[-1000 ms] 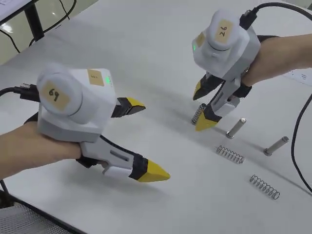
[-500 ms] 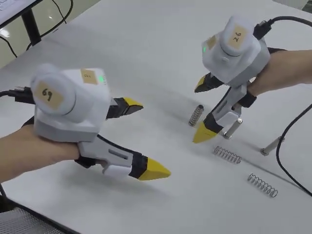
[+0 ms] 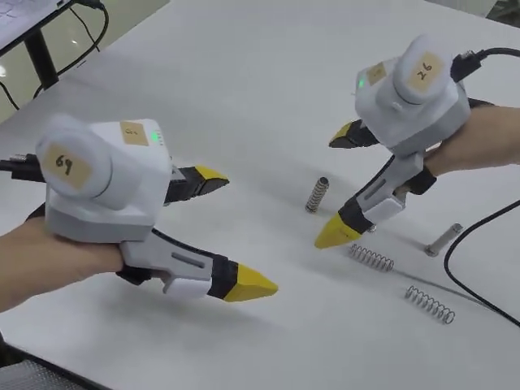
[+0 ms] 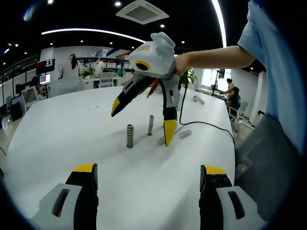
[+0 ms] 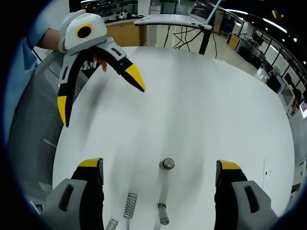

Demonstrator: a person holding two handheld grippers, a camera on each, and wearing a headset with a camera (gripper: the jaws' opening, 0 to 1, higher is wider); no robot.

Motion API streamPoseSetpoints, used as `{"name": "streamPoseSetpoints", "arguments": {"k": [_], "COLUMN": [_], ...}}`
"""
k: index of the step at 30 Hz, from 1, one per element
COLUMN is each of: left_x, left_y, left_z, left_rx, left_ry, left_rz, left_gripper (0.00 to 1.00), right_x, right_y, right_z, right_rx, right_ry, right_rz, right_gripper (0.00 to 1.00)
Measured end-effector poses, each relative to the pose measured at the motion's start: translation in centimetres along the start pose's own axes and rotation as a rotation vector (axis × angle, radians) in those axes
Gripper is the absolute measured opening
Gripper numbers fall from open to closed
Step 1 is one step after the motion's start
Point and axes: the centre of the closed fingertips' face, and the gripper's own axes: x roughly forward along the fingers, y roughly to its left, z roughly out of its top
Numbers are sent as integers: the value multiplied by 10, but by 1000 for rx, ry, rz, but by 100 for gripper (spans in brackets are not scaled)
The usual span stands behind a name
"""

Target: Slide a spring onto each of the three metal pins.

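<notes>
Both grippers stand wide open and hold nothing. The yellow-tipped jaws of the left gripper (image 3: 230, 229) are spread far apart above the white table (image 3: 244, 81), with bare tabletop under the gap. The jaws of the right gripper (image 3: 337, 185) are spread just as wide, one tip low near the table and the other raised.

Between and below those tips, touching neither, the first pin (image 3: 322, 183) stands upright. A fitted spring (image 3: 315, 197) coils around it from the foot nearly to the top, leaving the rounded metal end bare. In the right gripper view this pin shows from above as a small round cap in the gap between the jaws, somewhat blurred.

In the left gripper view, the second pin (image 4: 150, 124) stands upright just beside the first. It is a smooth, bare, silver rod.

The third pin (image 3: 443, 240) is farther out past the right gripper, also bare; I cannot tell whether it stands or lies.

Two thin wire coils lie flat on the table. The near spring (image 3: 371, 258) is close to the right gripper's low tip. The far spring (image 3: 429, 304) lies beyond it, apart from all the pins.
</notes>
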Motion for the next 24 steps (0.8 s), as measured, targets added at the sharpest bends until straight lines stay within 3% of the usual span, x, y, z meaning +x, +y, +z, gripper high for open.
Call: {"name": "streamPoseSetpoints", "arguments": {"k": [14,19,24], "left_x": [4,7,9], "left_y": [-7,-9,-11], "left_z": [6,8,11], "left_rx": [28,38,50], "left_ry": [11,13,12], "left_rz": [-36,-52,-65], "left_gripper": [85,85,85], "right_x": [-33,-46,-54], "right_y": [-5,-4,2], "right_z": [-7,-16,-25], "right_rx": [74,118,172], "right_ry": [-76,-107,-127], "right_rz": [-88,-128,-133], "right_gripper": [94,95,96]}}
